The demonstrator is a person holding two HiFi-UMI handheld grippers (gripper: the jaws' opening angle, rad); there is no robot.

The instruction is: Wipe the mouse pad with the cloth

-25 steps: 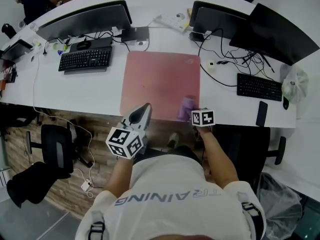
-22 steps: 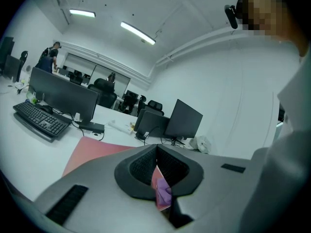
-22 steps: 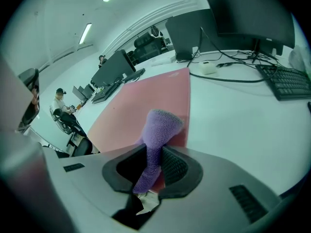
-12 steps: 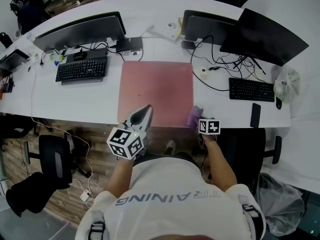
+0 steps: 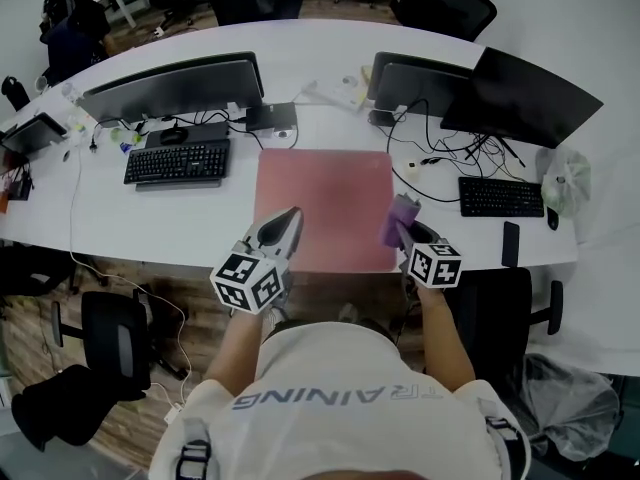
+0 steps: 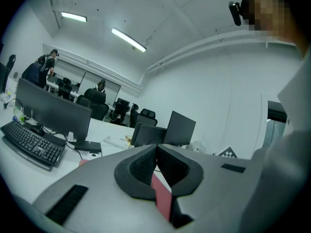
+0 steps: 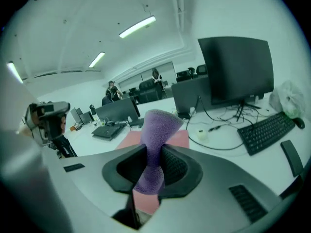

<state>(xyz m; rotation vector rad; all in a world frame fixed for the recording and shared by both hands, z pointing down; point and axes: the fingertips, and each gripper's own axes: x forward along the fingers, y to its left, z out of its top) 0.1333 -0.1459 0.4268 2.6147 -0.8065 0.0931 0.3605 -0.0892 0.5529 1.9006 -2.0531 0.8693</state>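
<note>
The right gripper (image 5: 408, 232) clamps the purple cloth (image 5: 398, 219) at the mouse pad's (image 5: 322, 193) 4 o'clock edge, free end exposed for wiping, while the left gripper (image 5: 288, 218), clenched and empty, idles at 7 o'clock.

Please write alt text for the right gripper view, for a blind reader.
The right tongs are shut on a purple cloth; behind it a pink mouse pad lies on a white desk with monitors and a keyboard.
</note>
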